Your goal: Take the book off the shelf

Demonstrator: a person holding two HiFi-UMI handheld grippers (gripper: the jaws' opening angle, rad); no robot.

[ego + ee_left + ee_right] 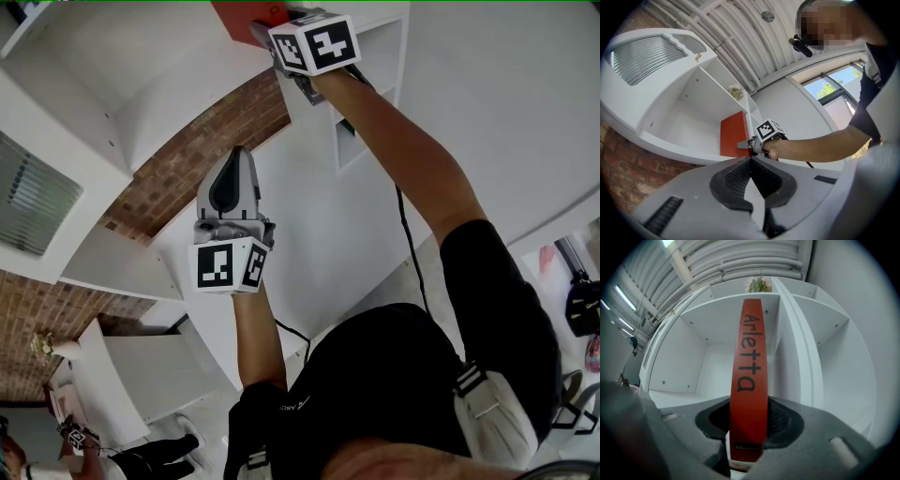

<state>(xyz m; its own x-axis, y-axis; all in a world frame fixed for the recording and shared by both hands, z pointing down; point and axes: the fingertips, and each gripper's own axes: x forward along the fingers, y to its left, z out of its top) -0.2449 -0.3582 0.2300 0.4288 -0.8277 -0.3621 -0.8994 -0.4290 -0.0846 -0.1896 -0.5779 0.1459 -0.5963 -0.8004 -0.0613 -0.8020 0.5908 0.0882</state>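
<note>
A red book (749,380) with "Arletta" on its spine stands upright in a cubby of the white shelf unit (684,394), against the cubby's right wall. My right gripper (750,420) is shut on the lower part of the spine, one pad on each side. The left gripper view shows the same grip from the side: the right gripper (750,144) is at the edge of the red book (733,136). In the head view the book (248,14) shows only as a corner at the top edge. My left gripper (234,159) hangs lower, away from the shelf, jaws shut and empty.
A small plant (758,285) sits on top of the shelf unit. A brick wall (206,150) runs behind the shelves. A black cable (405,234) trails from the right arm. Another person (141,459) crouches at the head view's lower left.
</note>
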